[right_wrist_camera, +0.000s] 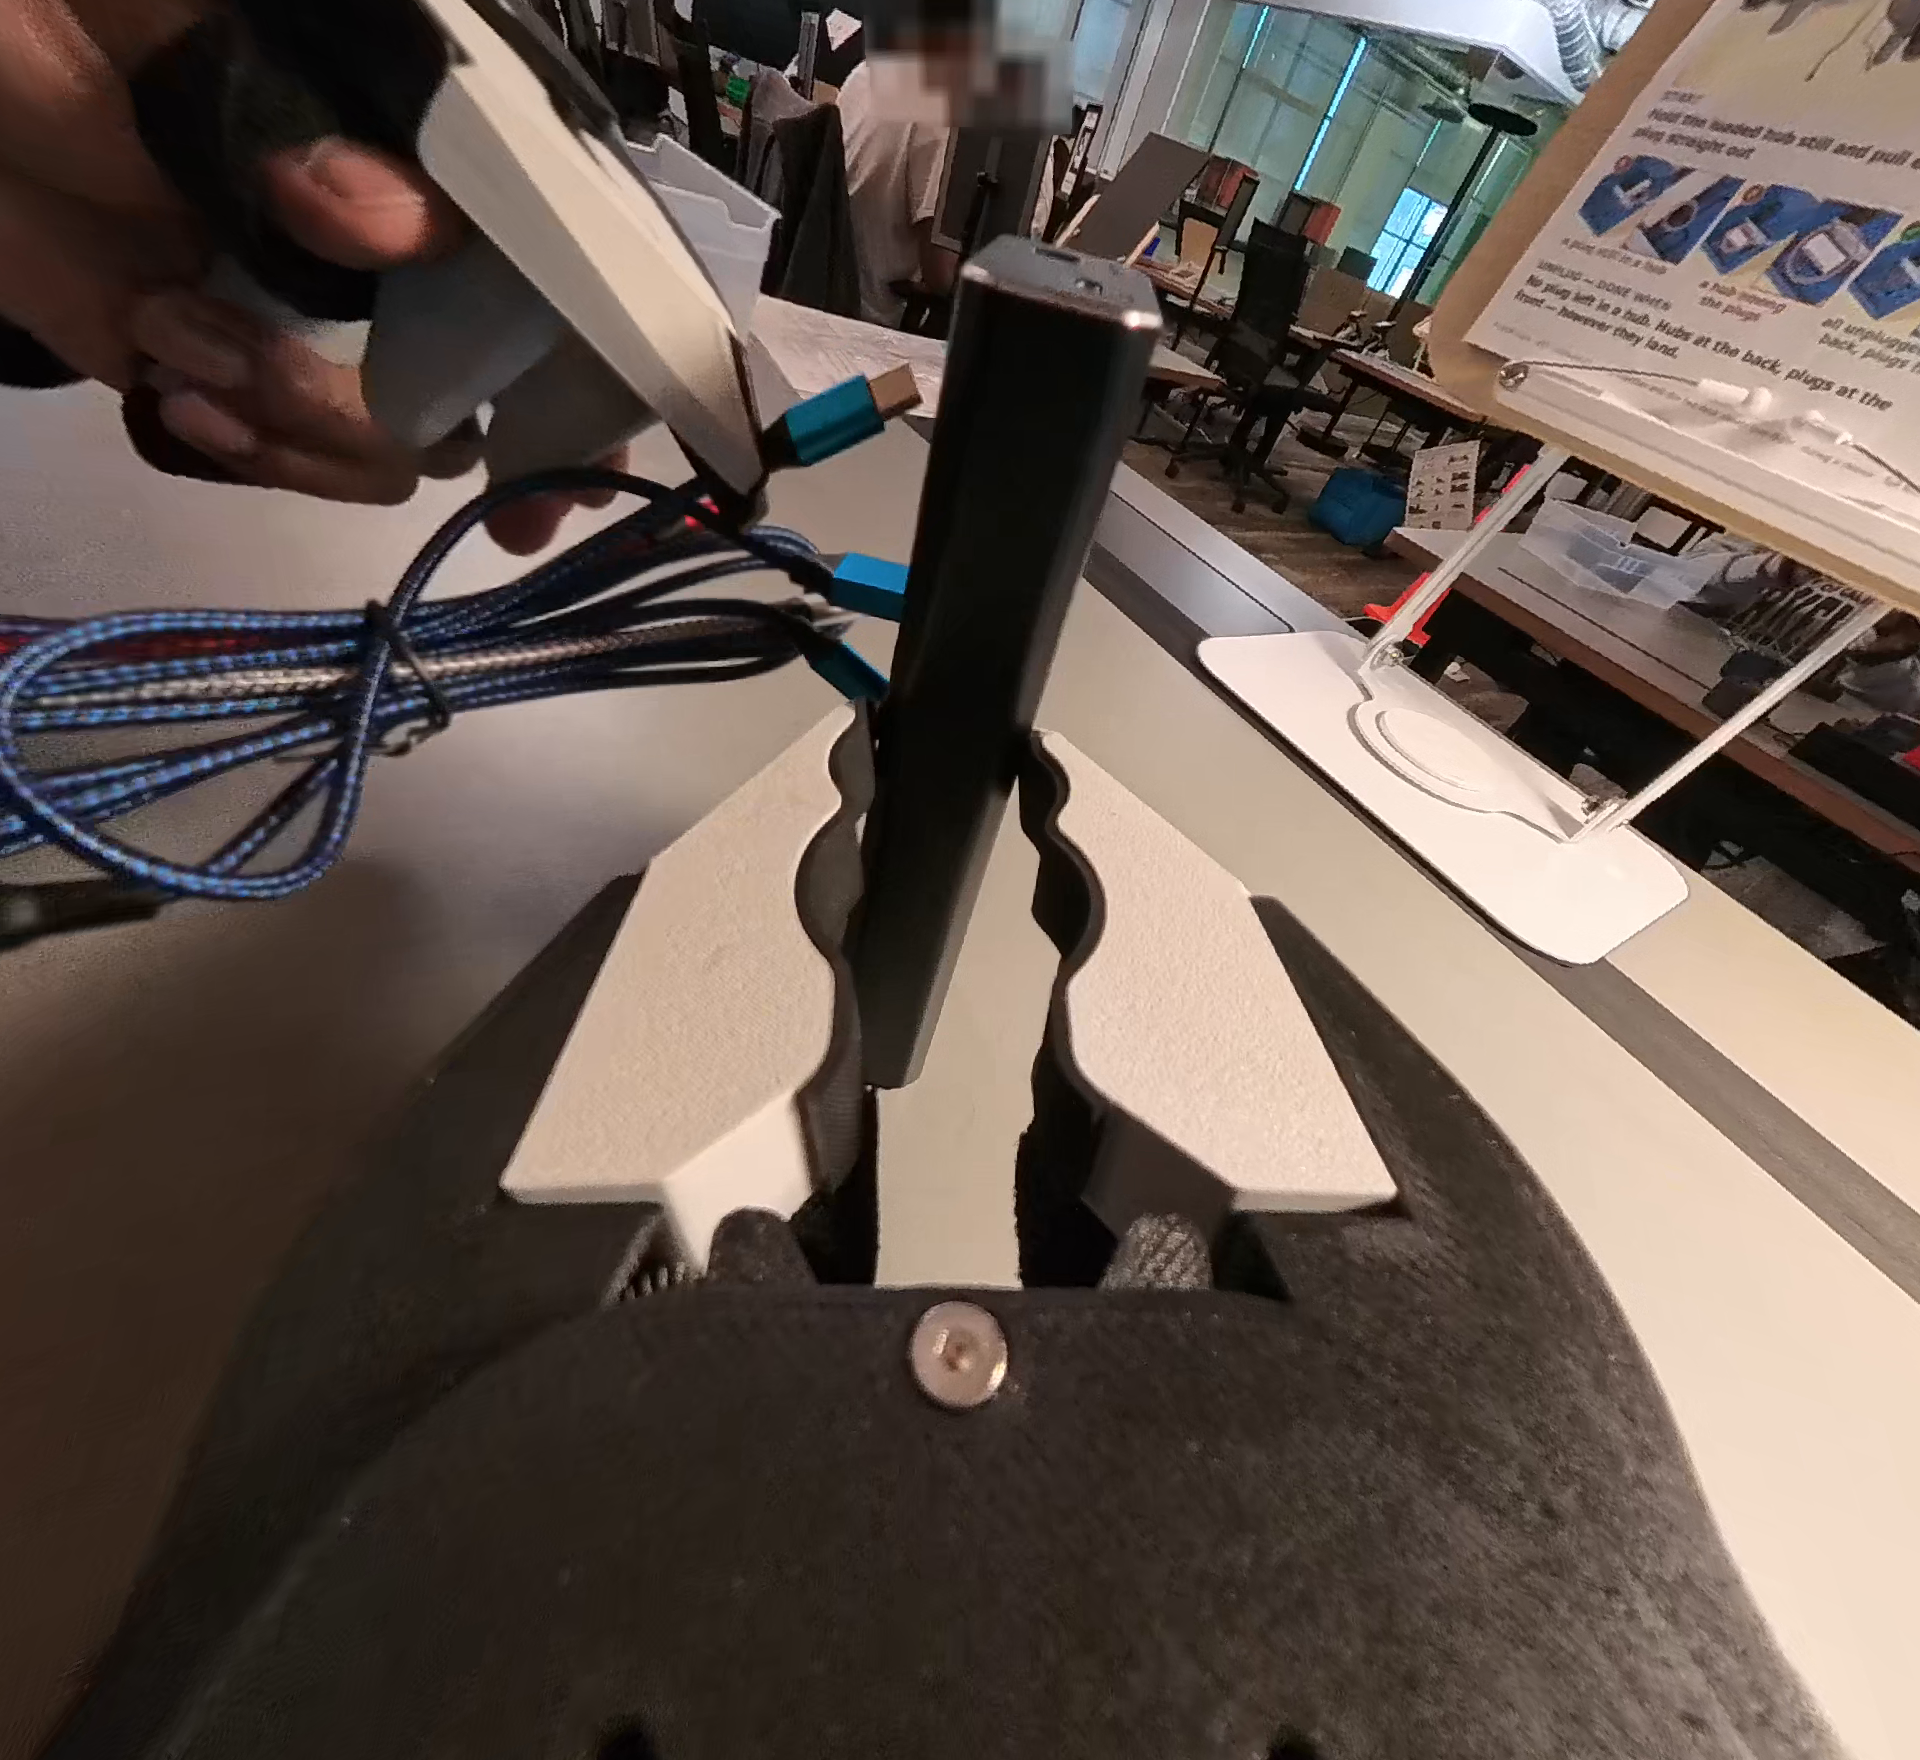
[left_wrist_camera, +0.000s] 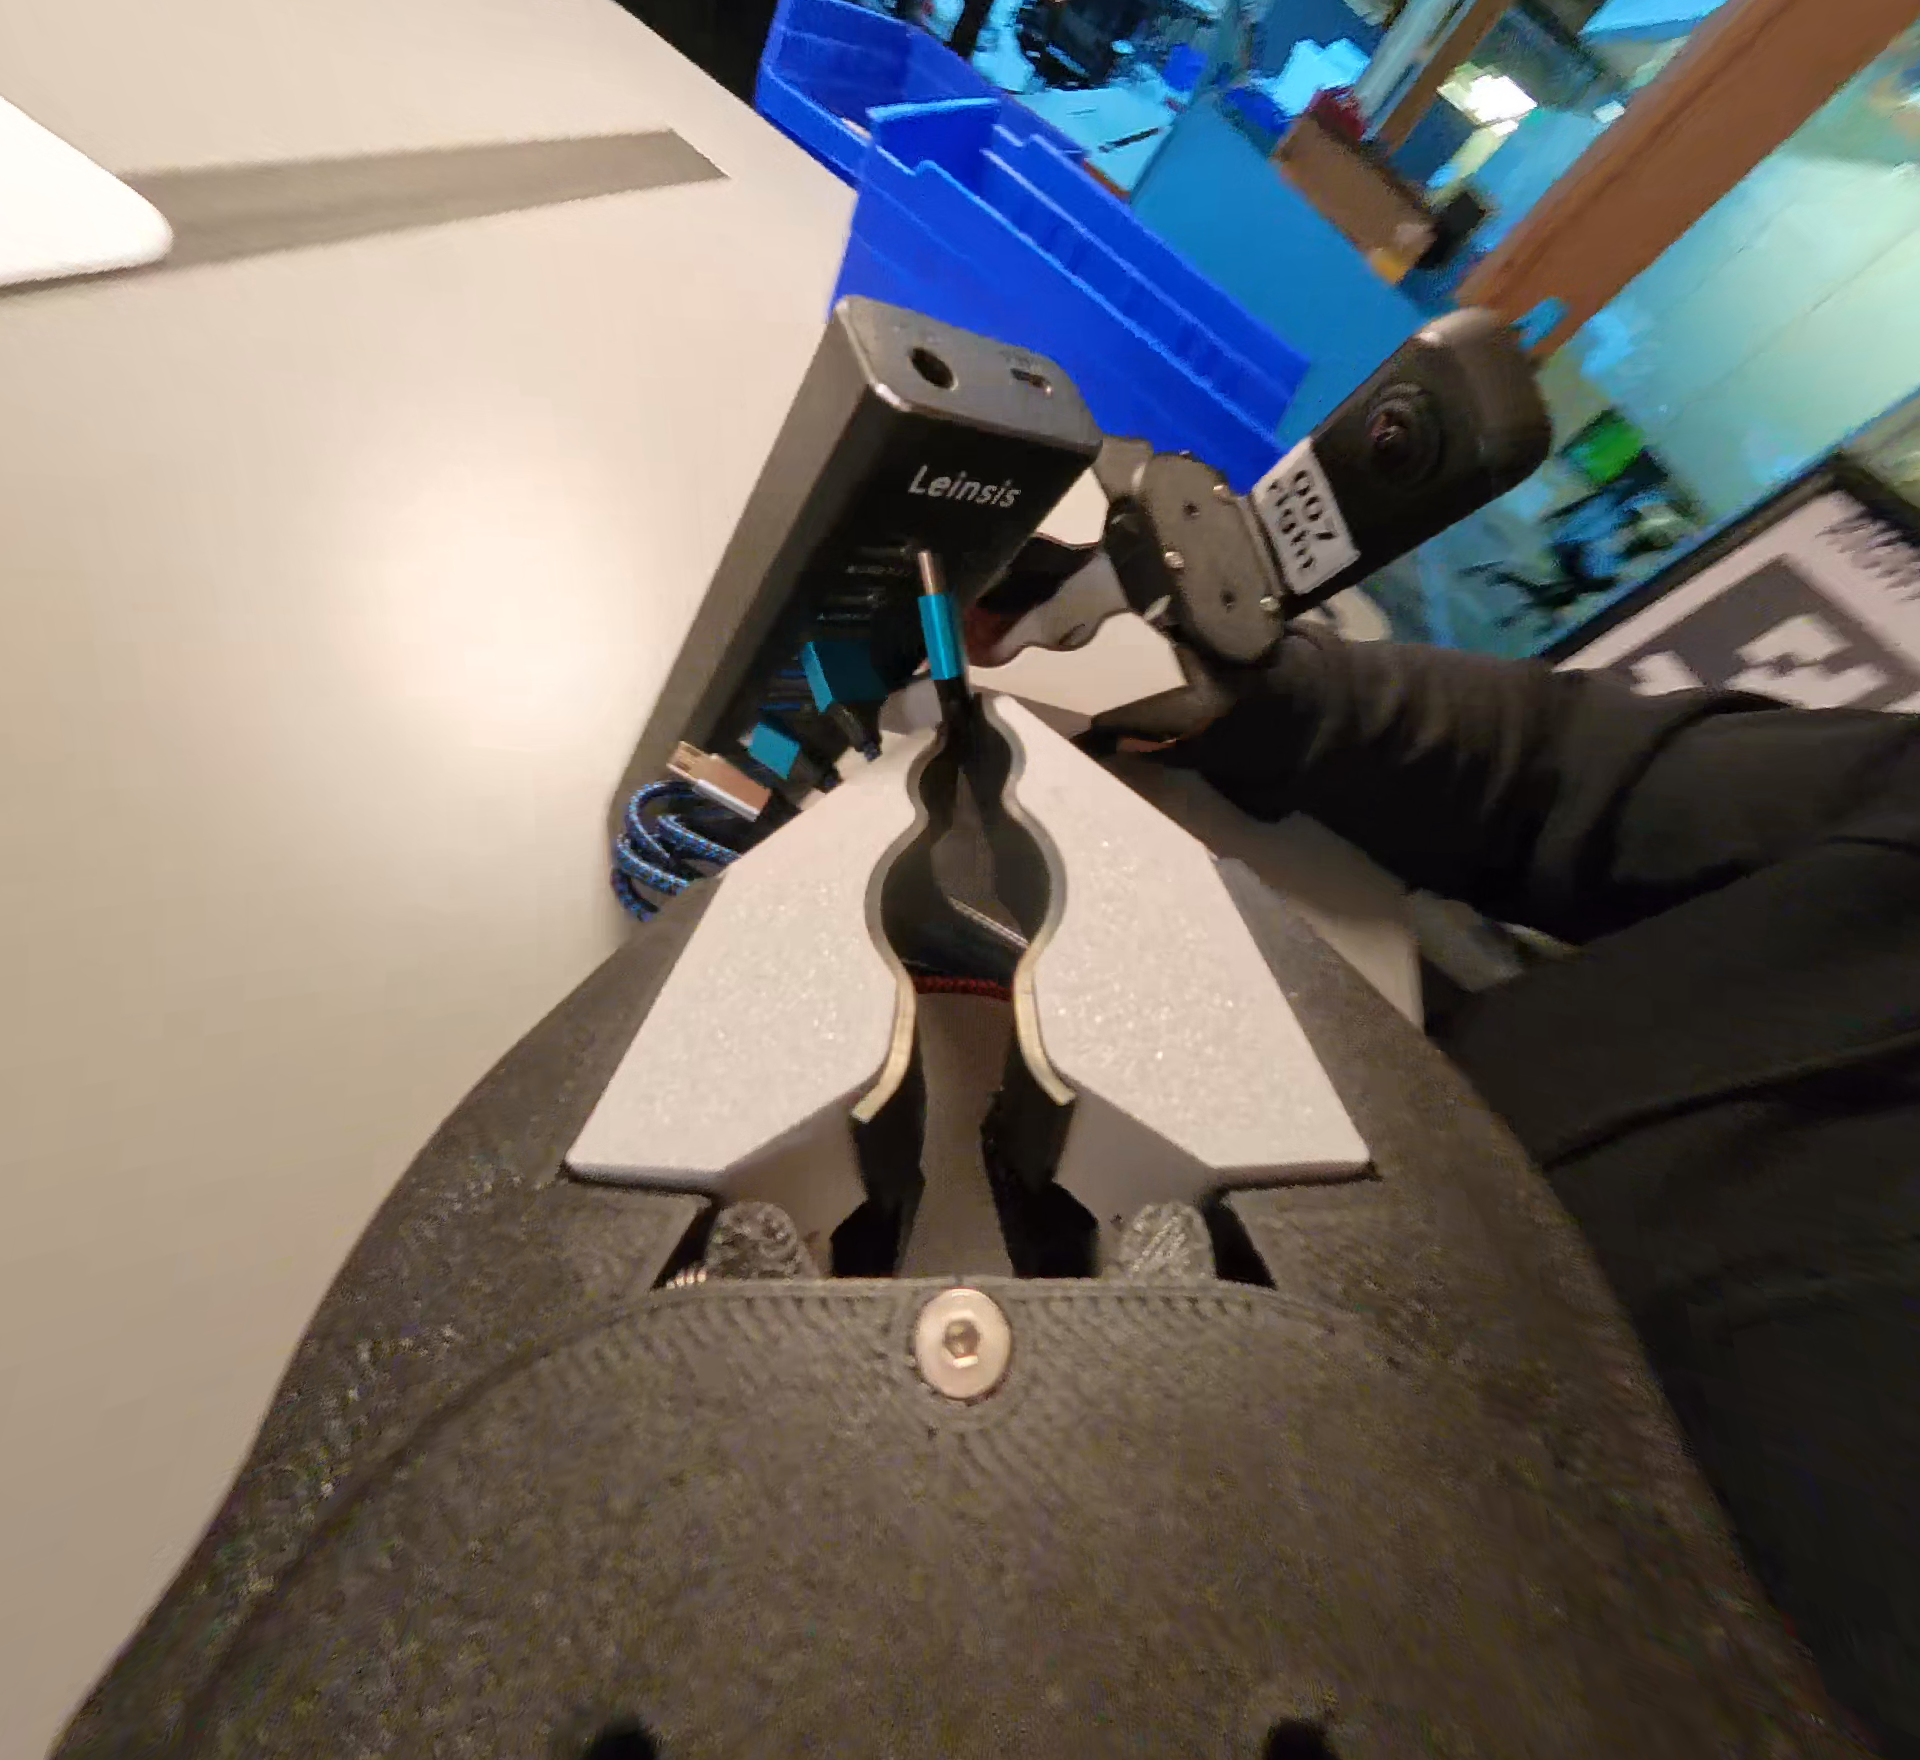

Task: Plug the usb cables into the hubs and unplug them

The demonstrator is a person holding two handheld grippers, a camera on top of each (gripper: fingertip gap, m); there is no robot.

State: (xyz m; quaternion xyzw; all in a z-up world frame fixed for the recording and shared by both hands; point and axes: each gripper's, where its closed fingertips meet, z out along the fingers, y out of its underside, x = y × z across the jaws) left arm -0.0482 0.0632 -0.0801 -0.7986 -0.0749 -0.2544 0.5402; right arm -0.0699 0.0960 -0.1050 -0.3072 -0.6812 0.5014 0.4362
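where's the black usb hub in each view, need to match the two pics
Left wrist view: the black usb hub sits just above centre, tilted, beyond the left gripper, whose fingers pinch a blue-sleeved plug's cable at its side.
Right wrist view: the hub stands upright at centre, clamped between the right gripper fingers.
Shared landmark: the blue braided cables beside the hub.

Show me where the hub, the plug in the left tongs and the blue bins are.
hub [right_wrist_camera: 966, 671]: right wrist view, middle of its dark body.
plug [left_wrist_camera: 943, 635]: left wrist view, its blue metal shell.
blue bins [left_wrist_camera: 1039, 256]: left wrist view, near side wall.
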